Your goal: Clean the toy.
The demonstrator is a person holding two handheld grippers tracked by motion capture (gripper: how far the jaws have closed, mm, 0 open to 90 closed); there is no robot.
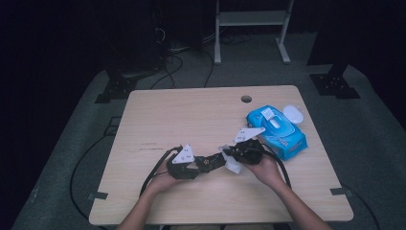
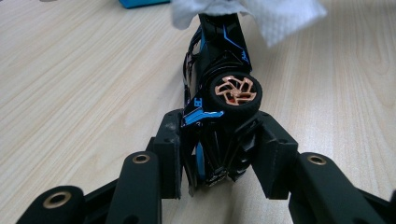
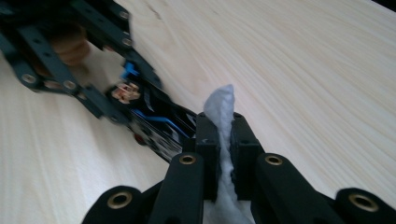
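**Tools grip toy car and wipe at the tabletop's near middle**

The left tool (image 2: 219, 154) is clenched on a black toy car (image 2: 217, 93) with blue trim, its two pads pressing the car's sides at one end. In the left gripper view the car juts away from the tool, lying on its side with a copper-spoked wheel (image 2: 235, 91) facing the camera, and its far end meets the wipe (image 2: 275, 18).

The right tool (image 3: 224, 140) is clenched on that white wipe (image 3: 223, 116), a thin fold pinched tight between the pads and sticking out past them. In the right gripper view the wipe sits just beside the car (image 3: 154, 126), with the left tool (image 3: 70, 65) at the car's other end.

From the high view both tools meet over the tabletop (image 1: 191, 115): left tool (image 1: 184, 165) to the car's left, the car (image 1: 210, 162) between them, right tool (image 1: 244, 152) and wipe (image 1: 232, 163) to its right. A blue wipes pack (image 1: 280, 129) with a white flip lid lies beyond the car, to its right, near the tabletop's right edge. A round hole (image 1: 246, 98) sits farther back from the car.
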